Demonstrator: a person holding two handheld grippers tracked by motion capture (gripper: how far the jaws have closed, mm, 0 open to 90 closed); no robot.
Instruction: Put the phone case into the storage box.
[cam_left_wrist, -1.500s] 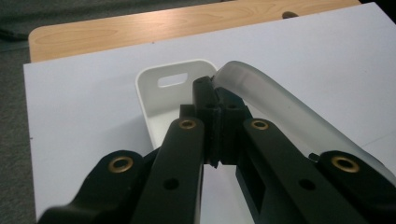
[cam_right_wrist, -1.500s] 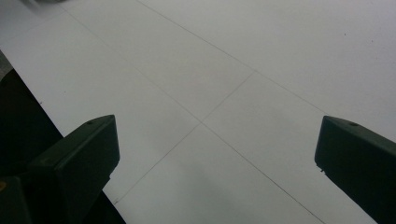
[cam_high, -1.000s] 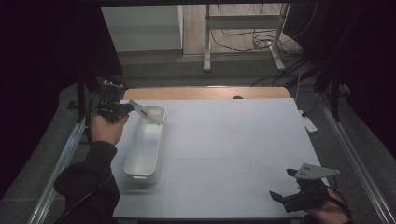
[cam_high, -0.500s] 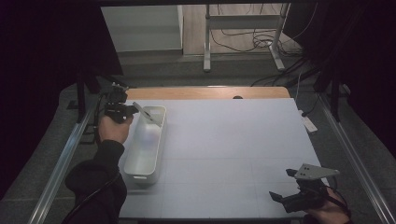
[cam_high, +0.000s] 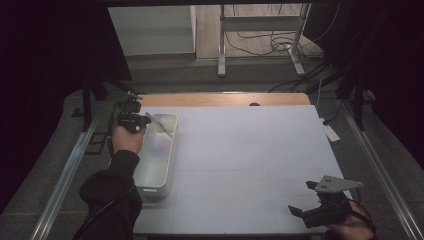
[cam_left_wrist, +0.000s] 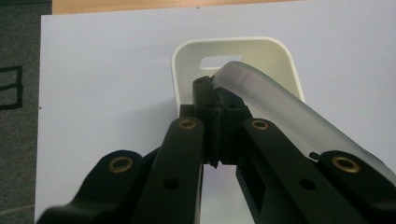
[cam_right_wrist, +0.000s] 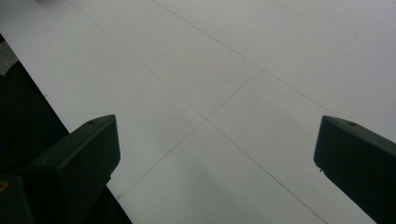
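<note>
Holding a frosted translucent plastic strip (cam_left_wrist: 280, 109) clamped by one end in the left tongs (cam_high: 134, 121), angled over the far end of the white rectangular plastic bin (cam_high: 167, 170), likely to drop it in. Right tongs (cam_high: 320, 212) apart, idle over the near-right surface (cam_high: 250, 150).

Frosted translucent tube (cam_left_wrist: 275, 105) (gripper-clamped) slanting over white bin (cam_high: 165, 165)
</note>
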